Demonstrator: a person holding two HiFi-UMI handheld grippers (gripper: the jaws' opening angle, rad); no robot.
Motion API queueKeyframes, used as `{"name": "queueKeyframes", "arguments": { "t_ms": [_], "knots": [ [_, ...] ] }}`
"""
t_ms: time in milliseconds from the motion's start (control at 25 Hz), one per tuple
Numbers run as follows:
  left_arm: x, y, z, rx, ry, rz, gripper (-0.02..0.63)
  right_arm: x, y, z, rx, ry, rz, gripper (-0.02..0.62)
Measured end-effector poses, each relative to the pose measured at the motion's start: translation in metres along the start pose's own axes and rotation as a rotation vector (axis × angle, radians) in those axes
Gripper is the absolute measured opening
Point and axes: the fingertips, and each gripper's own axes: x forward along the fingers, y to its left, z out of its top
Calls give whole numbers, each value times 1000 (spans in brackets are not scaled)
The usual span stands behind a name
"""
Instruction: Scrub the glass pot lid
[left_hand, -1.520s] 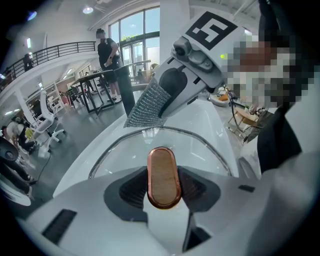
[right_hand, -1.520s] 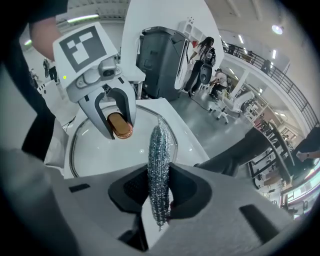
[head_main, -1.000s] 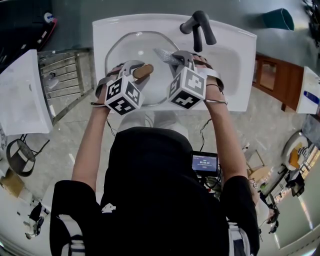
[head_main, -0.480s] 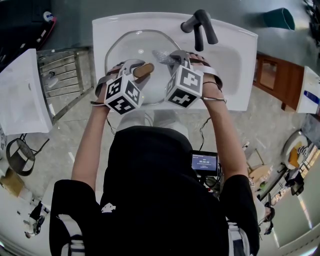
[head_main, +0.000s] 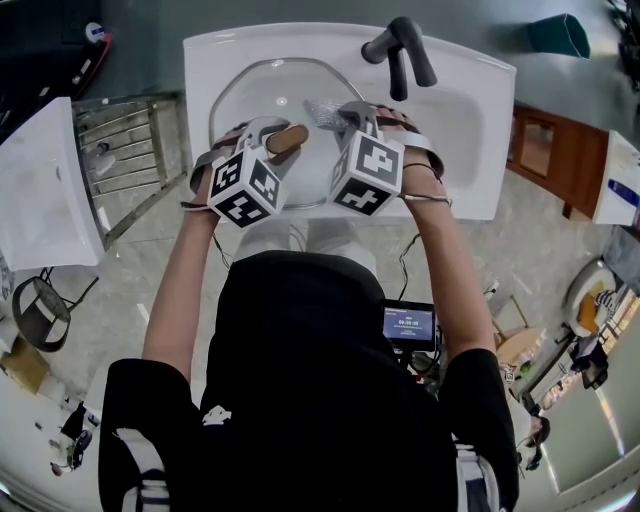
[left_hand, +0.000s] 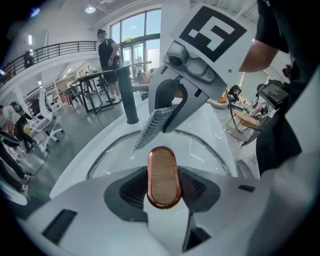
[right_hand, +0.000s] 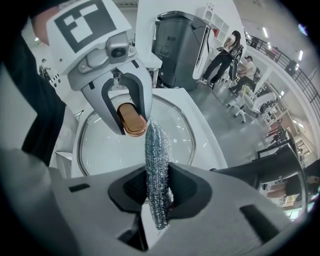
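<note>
The glass pot lid (head_main: 258, 92) lies in the white sink (head_main: 465, 130), its steel rim (left_hand: 106, 156) curving round the basin. My left gripper (head_main: 272, 140) is shut on the lid's copper-brown oval handle (left_hand: 162, 176), which also shows in the right gripper view (right_hand: 131, 120). My right gripper (head_main: 345, 115) is shut on a silvery steel-wool scrubber (right_hand: 157, 165). The scrubber (left_hand: 150, 131) hangs down over the glass just beside the handle, and its tip is close to the left gripper's fingers (right_hand: 107, 107). I cannot tell whether the scrubber touches the glass.
A dark faucet (head_main: 400, 50) stands at the sink's far right, close behind my right gripper. A metal rack (head_main: 130, 150) and a white counter (head_main: 45, 190) lie to the left, wooden furniture (head_main: 555, 150) to the right. People stand far off in the hall.
My right gripper with the scrubber has shifted a little to the left, toward the handle. The left gripper and the lid have stayed nearly still.
</note>
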Motion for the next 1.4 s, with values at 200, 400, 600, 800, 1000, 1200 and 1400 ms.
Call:
{"name": "queueKeyframes", "arguments": {
  "t_ms": [200, 400, 600, 800, 1000, 1200, 1400],
  "knots": [
    [0, 0, 0, -4, 2, -3, 166, -1, 6, -1, 17, -1, 23, 78],
    [0, 0, 0, -6, 2, -1, 166, -3, 12, -4, 37, 2, 25, 78],
    [0, 1, 0, -8, 3, 0, 166, -6, 20, -6, 46, 3, 35, 78],
    [-1, 0, 0, -10, 2, 0, 166, -10, 30, -10, 56, -1, 43, 78],
    [-1, 1, 0, -11, 3, 1, 166, -12, 39, -11, 50, 6, 55, 78],
    [-1, 1, 0, -10, 4, 2, 166, -15, 47, -15, 47, 11, 68, 78],
    [0, 1, 1, -9, 4, -1, 166, -18, 59, -16, 33, 13, 83, 78]
  ]
}}
